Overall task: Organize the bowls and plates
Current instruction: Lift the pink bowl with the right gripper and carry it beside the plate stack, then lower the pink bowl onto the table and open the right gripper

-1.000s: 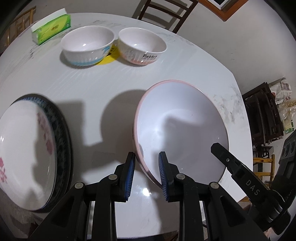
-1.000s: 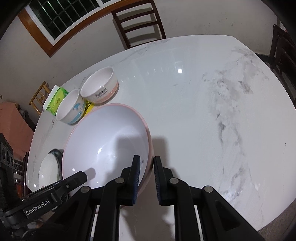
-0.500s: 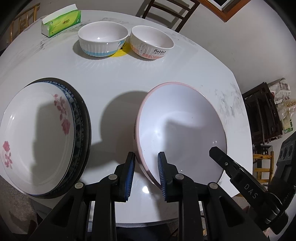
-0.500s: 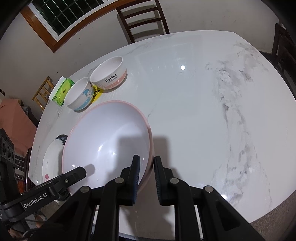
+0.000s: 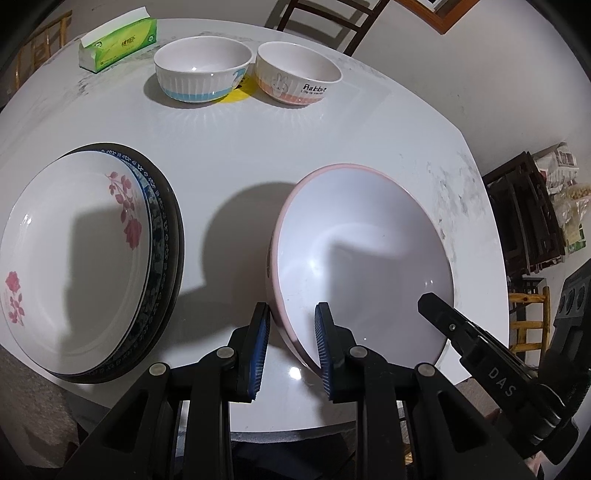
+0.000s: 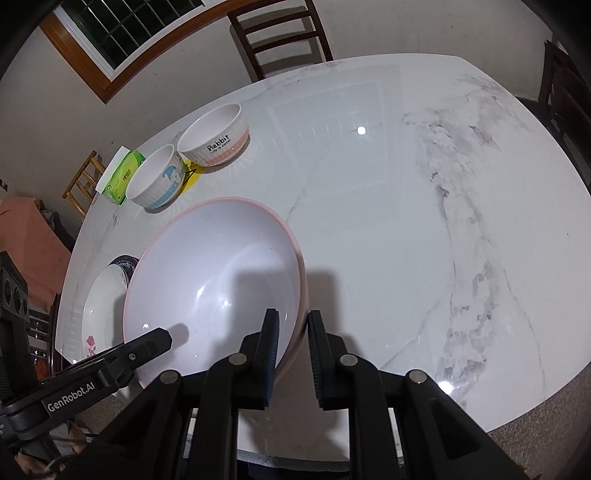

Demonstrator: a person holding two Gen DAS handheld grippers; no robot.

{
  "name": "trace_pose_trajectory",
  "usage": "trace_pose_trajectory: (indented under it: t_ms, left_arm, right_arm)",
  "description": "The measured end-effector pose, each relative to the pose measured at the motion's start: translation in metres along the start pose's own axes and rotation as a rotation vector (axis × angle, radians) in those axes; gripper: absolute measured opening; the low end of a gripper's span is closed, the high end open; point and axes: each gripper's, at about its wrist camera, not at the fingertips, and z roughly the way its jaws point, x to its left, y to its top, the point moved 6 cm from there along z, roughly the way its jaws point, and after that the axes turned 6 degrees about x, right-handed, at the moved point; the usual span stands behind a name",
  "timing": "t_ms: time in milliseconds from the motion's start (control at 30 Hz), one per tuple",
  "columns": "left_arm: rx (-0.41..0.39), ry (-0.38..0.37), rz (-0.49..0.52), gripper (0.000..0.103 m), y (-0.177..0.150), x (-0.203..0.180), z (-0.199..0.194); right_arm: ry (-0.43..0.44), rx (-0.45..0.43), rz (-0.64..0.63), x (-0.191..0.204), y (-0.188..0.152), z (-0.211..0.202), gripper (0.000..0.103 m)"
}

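A large white bowl with a pink rim (image 5: pixel 362 251) (image 6: pixel 214 273) hangs between both grippers over the white marble table (image 5: pixel 258 147). My left gripper (image 5: pixel 292 310) is shut on its near left rim, one pad inside and one outside. My right gripper (image 6: pixel 292 315) is shut on the near right rim in the same way. A stack of plates (image 5: pixel 74 258) (image 6: pixel 103 310), topped by a white plate with red flowers, lies to the bowl's left. At the far side two small bowls stand side by side, one with a blue band (image 5: pixel 203 70) and one pink with a rabbit (image 5: pixel 297 77).
A green tissue box (image 5: pixel 118 42) lies at the table's far left, by the small bowls. A dark wooden chair (image 6: pixel 280 33) stands behind the table. The right part of the tabletop (image 6: pixel 406 221) is bare marble. Dark furniture (image 5: pixel 524 214) stands off the right edge.
Both grippers have carried the large bowl back toward the table's near edge. The plate stack has come further into the left wrist view. The grip on the bowl is unchanged.
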Motion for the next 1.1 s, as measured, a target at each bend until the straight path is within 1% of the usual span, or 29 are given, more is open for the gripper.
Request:
trace_pose_trajectory:
  t_ms: [367,700,800,900,1100]
  left_arm:
    - [-0.001,0.01,-0.007,0.021,-0.005,0.006,0.001]
    - [-0.006,0.008,-0.014,0.022,-0.007,0.01,-0.002]
    - [-0.009,0.004,-0.014,0.024,-0.008,0.01,-0.005]
    - [-0.015,0.001,-0.018,0.029,-0.008,0.011,-0.007]
    - [-0.028,-0.004,-0.027,0.031,-0.006,0.014,-0.012]
  right_arm:
    - [0.006,-0.004,-0.007,0.006,-0.006,-0.002,0.019]
    - [0.019,0.011,-0.002,0.008,-0.007,-0.001,0.019]
    - [0.026,0.013,0.005,0.008,-0.007,-0.002,0.02]
    - [0.027,0.008,0.002,0.008,-0.006,-0.003,0.021]
    - [-0.002,-0.022,-0.018,0.01,-0.004,-0.01,0.025]
